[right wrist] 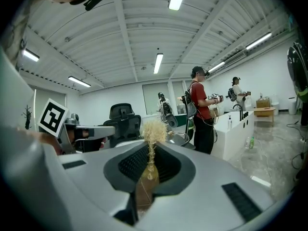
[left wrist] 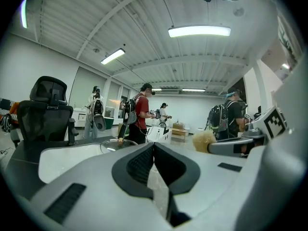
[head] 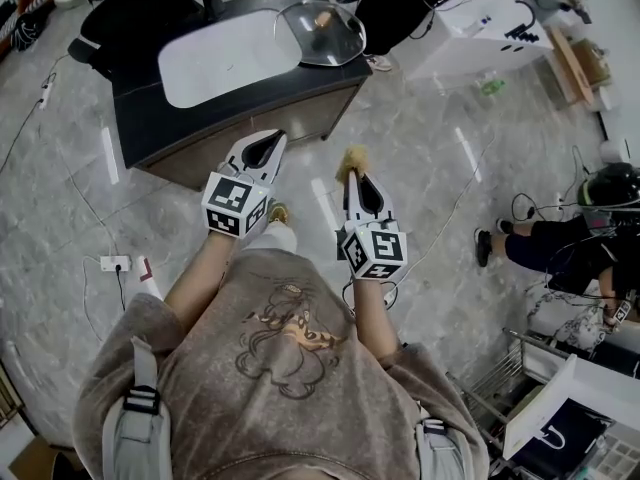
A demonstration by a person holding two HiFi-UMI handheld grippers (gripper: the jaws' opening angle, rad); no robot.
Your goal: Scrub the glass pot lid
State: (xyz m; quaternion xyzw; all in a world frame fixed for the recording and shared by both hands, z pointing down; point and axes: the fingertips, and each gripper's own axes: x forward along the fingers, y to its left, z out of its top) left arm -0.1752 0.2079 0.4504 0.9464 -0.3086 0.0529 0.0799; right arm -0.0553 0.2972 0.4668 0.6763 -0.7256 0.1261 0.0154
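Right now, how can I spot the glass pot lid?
Find the dark table ahead, with the white basin set in it. At the basin's right end sits the glass pot lid: a see-through dome with a brown knob on top, the only clear thing there.

Long white ceiling tube lamps [left wrist: 199, 31] above the fingers light everything brightly. Glare streaks the glossy grey marble floor [head: 440, 168] beneath them and the clear domed glass pot lid [head: 320, 31] ahead. Edges bulge, corners blacken.
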